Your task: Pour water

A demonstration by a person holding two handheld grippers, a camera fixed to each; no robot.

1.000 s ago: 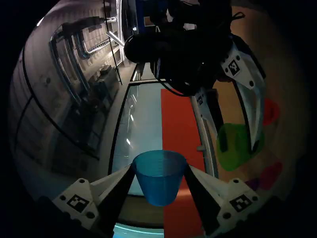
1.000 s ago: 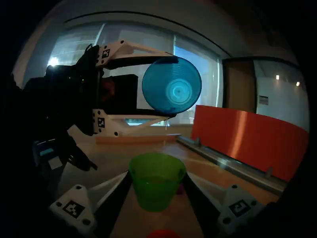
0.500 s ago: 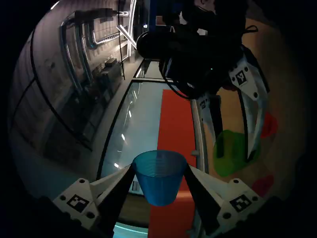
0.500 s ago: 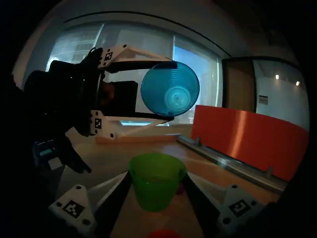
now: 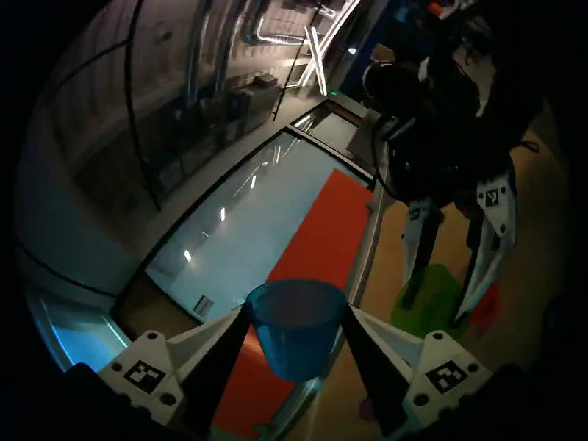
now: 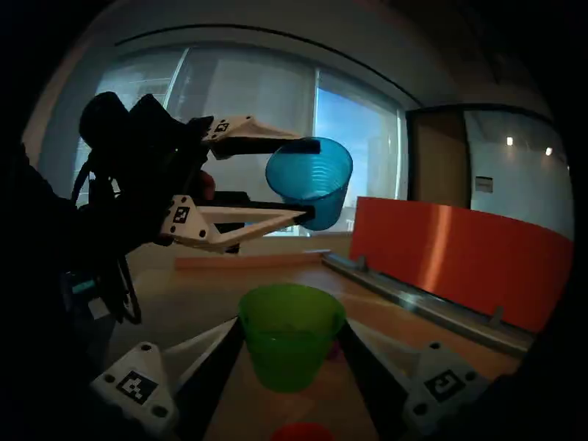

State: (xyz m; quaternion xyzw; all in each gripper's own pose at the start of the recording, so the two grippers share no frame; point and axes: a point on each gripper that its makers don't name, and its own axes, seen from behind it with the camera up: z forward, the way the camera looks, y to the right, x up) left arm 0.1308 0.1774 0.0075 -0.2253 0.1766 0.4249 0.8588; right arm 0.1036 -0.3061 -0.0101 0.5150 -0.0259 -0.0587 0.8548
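Left gripper [image 5: 296, 314] clamps tilted blue cup [image 5: 298, 344] above green cup [image 6: 290, 347], itself clamped by right gripper [image 6: 290, 327]. Risk: misaligned water misses green cup.

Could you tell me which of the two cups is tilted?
The blue cup, in the left gripper, is tipped sideways; the green cup in the right gripper is upright.

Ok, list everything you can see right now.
blue translucent plastic cup: one, blue, tilted in the left jaws, raised
green translucent plastic cup: one, green, upright in the right jaws
small red object: one, red, on the tabletop by the green cup
orange-red panel: one, orange-red, along the table's edge
wooden tabletop: one, brown, below both cups
left gripper: one, white, shut on the blue cup
right gripper: one, white, shut on the green cup
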